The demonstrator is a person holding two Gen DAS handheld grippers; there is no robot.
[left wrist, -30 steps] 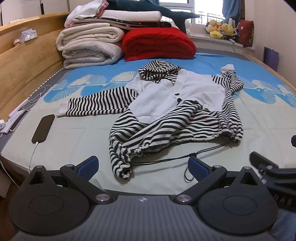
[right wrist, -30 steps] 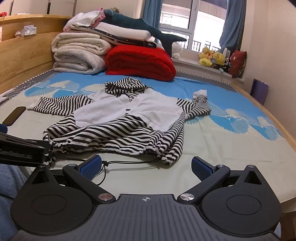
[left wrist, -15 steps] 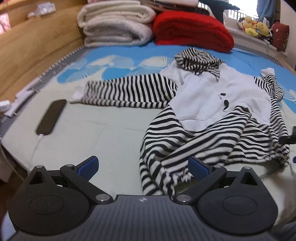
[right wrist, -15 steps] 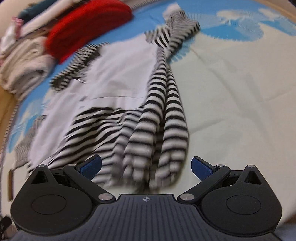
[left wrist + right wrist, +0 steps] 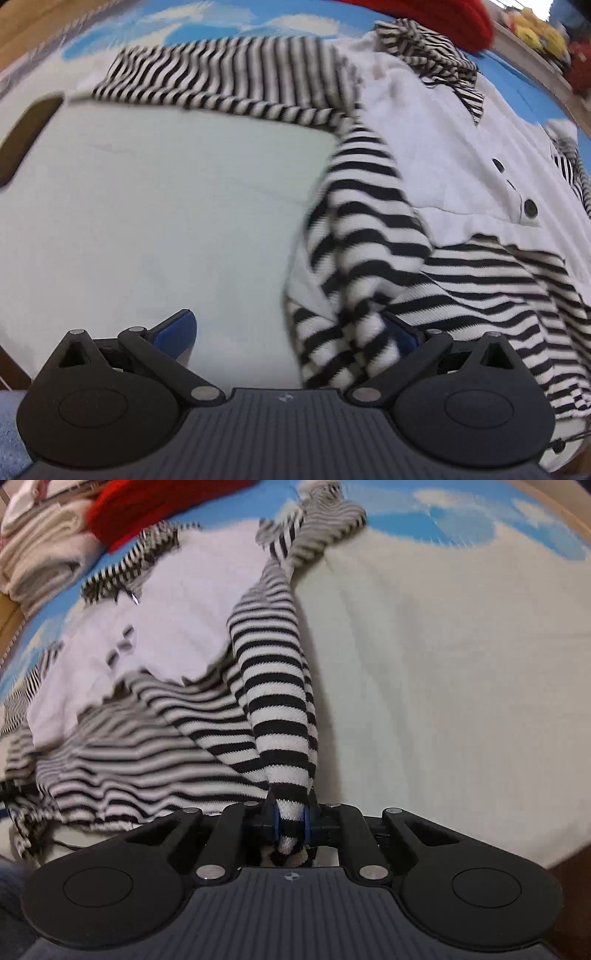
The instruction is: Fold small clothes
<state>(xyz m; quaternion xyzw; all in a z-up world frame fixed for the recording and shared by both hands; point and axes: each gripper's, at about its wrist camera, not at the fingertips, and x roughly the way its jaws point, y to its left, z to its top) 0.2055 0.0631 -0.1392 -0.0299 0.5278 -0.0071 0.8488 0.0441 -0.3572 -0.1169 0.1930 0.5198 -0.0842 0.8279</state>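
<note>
A small black-and-white striped hoodie with a white front panel point(image 5: 436, 155) lies spread on the bed. In the left wrist view my left gripper point(image 5: 291, 332) is open and low over the bed, with the hoodie's striped left hem corner point(image 5: 343, 325) lying between its blue pads, against the right one. In the right wrist view my right gripper point(image 5: 290, 821) is shut on the hoodie's striped right hem corner point(image 5: 280, 738), which stretches away from the jaws toward the far sleeve point(image 5: 317, 520).
A dark phone point(image 5: 26, 129) lies on the pale bed sheet point(image 5: 166, 206) at the left. A red blanket point(image 5: 155, 502) and folded cream blankets point(image 5: 40, 554) are stacked at the head of the bed. The wooden bed frame point(image 5: 565, 509) runs along the right.
Both grippers have dropped closer to the hoodie's hem. The right gripper has closed on the right hem corner. The left gripper has moved in around the left hem corner, still open.
</note>
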